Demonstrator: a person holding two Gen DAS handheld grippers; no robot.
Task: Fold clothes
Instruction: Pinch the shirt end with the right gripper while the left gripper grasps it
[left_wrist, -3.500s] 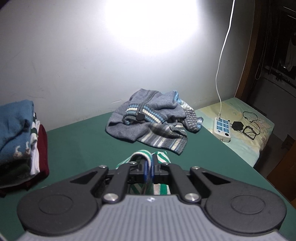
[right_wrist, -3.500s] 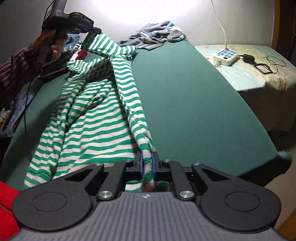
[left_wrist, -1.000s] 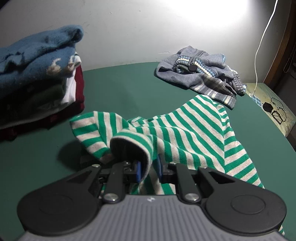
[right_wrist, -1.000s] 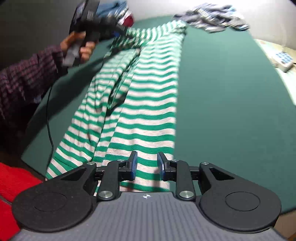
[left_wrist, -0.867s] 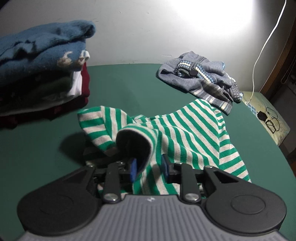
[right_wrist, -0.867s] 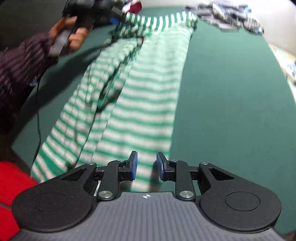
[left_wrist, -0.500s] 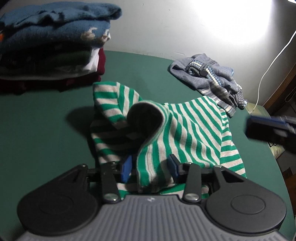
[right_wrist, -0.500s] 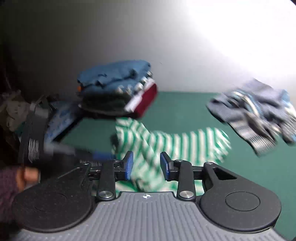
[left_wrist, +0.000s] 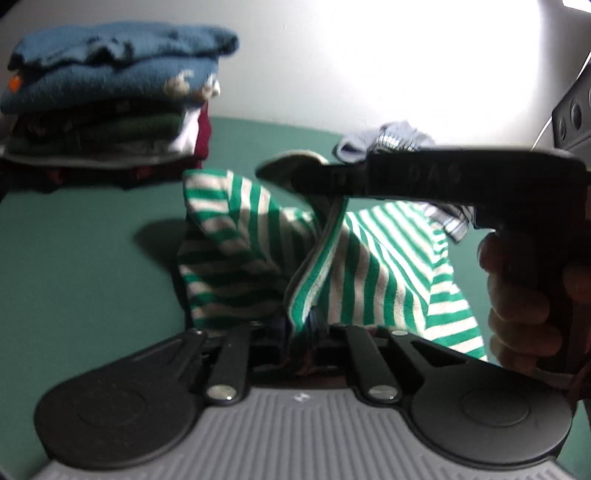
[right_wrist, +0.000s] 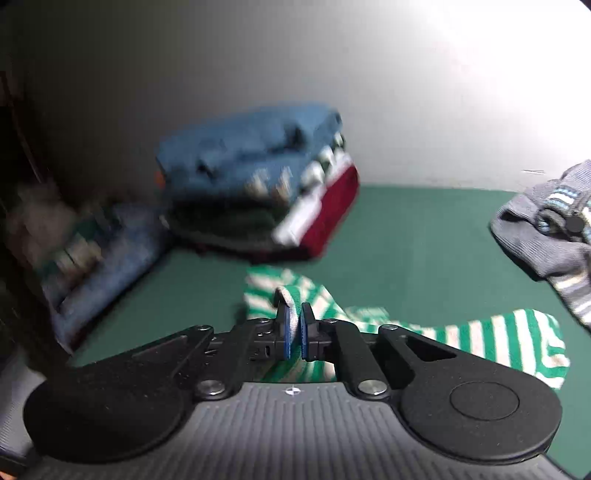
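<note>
Left wrist view: half a second ago the jaws of the left gripper (left_wrist: 300, 325) stood apart around a fold of the striped shirt (left_wrist: 373, 273); now they are closing and pinch that fold. The right gripper (left_wrist: 280, 171), then only a blur at the right edge, now reaches across the view, its tip on the shirt's collar (left_wrist: 295, 162), with a hand (left_wrist: 524, 295) around its handle. The shirt, green and white stripes, lies bunched in the middle of the green table (left_wrist: 85, 266), one part drawn up between the two grippers so the pale inside shows. The stack of folded clothes (left_wrist: 110, 99) sits toward the far left edge; the grey sweater (left_wrist: 388, 142) is mostly hidden behind the right gripper.

Right wrist view: the right gripper (right_wrist: 294, 332) had its jaws apart half a second ago; now they are closing and clamp a pale edge of the striped shirt (right_wrist: 498, 343). The shirt spreads rightward over the table (right_wrist: 406, 240). The stack (right_wrist: 258, 184) is beyond, and the grey sweater (right_wrist: 546, 229) lies at the far right.
</note>
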